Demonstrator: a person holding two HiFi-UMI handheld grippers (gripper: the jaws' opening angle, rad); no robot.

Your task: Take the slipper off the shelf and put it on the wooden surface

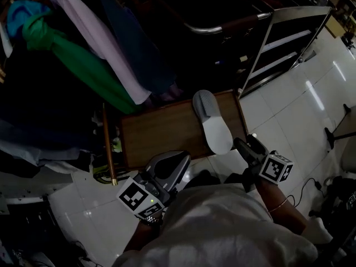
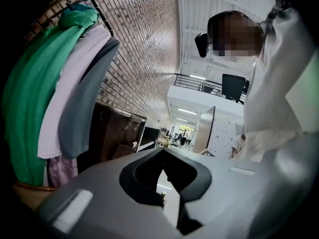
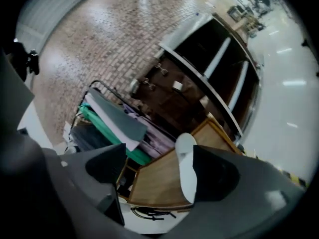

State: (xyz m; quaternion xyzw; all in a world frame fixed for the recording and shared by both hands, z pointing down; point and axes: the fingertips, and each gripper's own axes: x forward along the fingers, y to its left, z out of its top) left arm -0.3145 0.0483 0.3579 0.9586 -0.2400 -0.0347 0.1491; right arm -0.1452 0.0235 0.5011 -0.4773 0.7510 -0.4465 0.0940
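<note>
1. The slipper [image 1: 212, 121] lies flat on the wooden table [image 1: 158, 135], on the table's 3 o'clock side. Its grey toe cap points to 12 o'clock and its pale heel end reaches the table's near edge. It is no longer on the shelf [image 1: 278, 52], which stands at 1 o'clock from the table.
2. The right tool [image 1: 247, 148] hangs just off the slipper's heel, at about its 5 o'clock. Its jaws stand wide apart and hold nothing; the slipper shows beyond them, untouched.
3. The left tool [image 1: 169, 163] sits at the table's 6 o'clock, off the near edge. Its jaws are drawn together to a thin slit with nothing in them.
4. Handling, as a judgement: the slipper looks light and soft, probably foam or cloth, so it should lift with little force and will not break if dropped.
5. It would likely bend or droop if taken by one end, and the hollow toe cap would crush under the jaws.
6. The best hold seems to be across the flat sole near the middle or at the heel, pinching top and bottom. The pale footbed looks smooth, so a firm squeeze is wise.
7. Hanging clothes [image 1: 83, 43] crowd the 10 o'clock side, so the 3 o'clock side is the clearer approach.
</note>
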